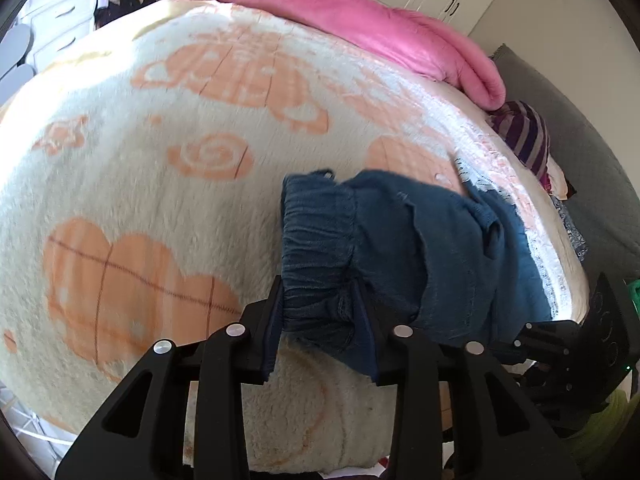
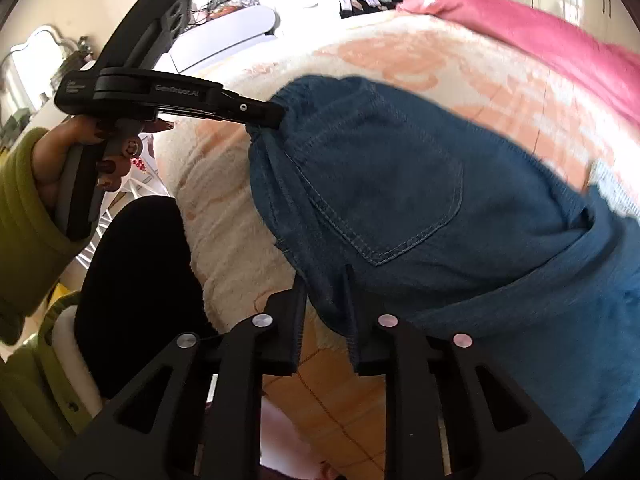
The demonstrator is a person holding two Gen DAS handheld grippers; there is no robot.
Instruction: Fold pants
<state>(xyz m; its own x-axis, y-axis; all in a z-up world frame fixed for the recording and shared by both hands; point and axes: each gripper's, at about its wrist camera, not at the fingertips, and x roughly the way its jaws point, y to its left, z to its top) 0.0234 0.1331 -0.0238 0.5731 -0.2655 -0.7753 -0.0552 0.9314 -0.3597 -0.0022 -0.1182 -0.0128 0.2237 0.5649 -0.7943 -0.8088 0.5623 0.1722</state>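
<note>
The pants (image 1: 420,248) are blue denim with an elastic waistband and lie bunched on the cream and orange blanket near the bed's near right edge. My left gripper (image 1: 320,300) is shut on the gathered waistband. In the right wrist view the pants (image 2: 400,184) show a back pocket, and my right gripper (image 2: 324,284) is shut on a fold of the pants' near edge. The left gripper (image 2: 276,114) shows there too, clamped on the waistband at the pants' upper left. The right gripper's body (image 1: 600,336) shows at the right of the left wrist view.
The blanket (image 1: 160,200) covers the bed. A pink duvet (image 1: 380,28) lies rolled along the far side. A striped purple garment (image 1: 524,136) sits at the bed's right edge. White drawers (image 1: 56,12) and cupboards stand behind. The person's dark leg (image 2: 136,288) is beside the bed.
</note>
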